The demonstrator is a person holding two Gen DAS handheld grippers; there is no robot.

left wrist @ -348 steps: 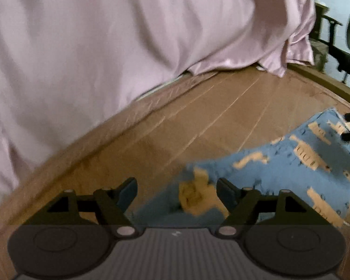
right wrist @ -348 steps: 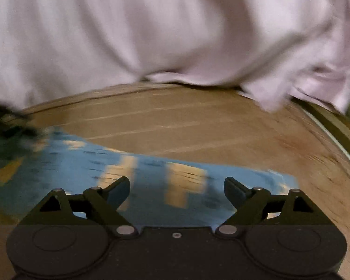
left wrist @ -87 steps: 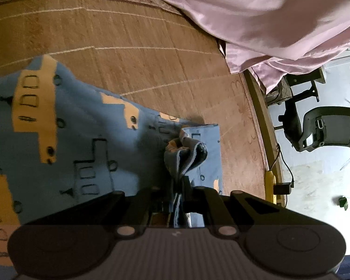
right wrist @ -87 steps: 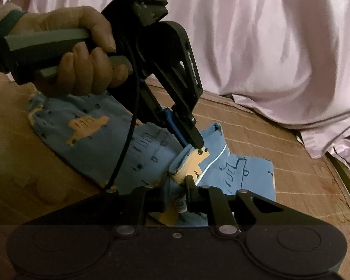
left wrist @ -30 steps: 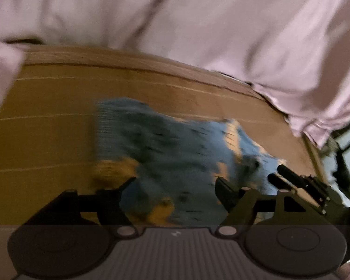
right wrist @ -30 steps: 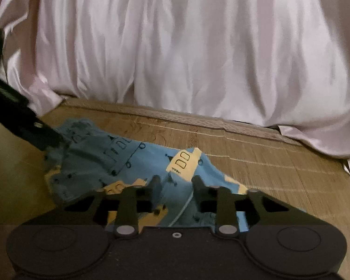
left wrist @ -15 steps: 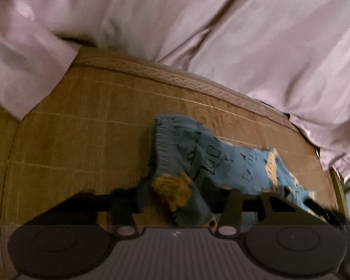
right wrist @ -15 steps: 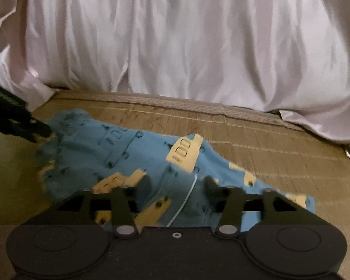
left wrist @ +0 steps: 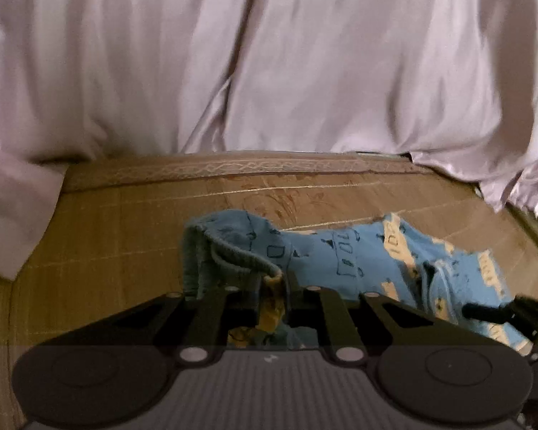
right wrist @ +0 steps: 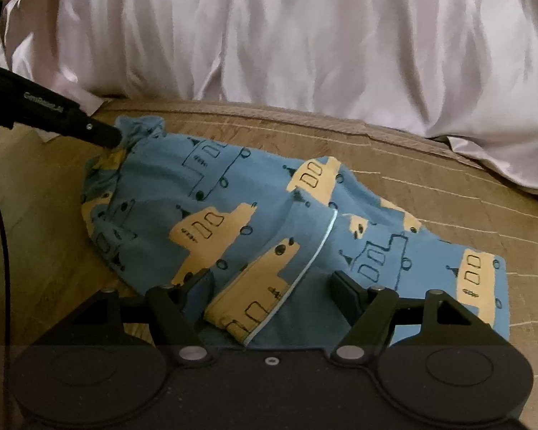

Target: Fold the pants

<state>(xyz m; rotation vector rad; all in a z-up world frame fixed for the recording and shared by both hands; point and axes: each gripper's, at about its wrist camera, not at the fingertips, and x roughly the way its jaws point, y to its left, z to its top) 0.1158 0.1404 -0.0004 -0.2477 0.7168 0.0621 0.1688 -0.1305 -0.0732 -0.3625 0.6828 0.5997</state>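
While the left gripper is pinching the ribbed waistband of the blue truck-print pants, the right gripper is hovering spread wide over the hem end. The pants are lying bunched on a woven mat, running from 10 to 4 o'clock. Soft, light and limp, they will likely sag; taking hold at waistband and cuffs looks best.

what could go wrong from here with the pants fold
The left gripper pinches only a bunched bit of the pants at one end, so a pull may slip or drag the heap along the mat. The right gripper is open over loose cloth; shutting there may catch several layers and lock in the creases.
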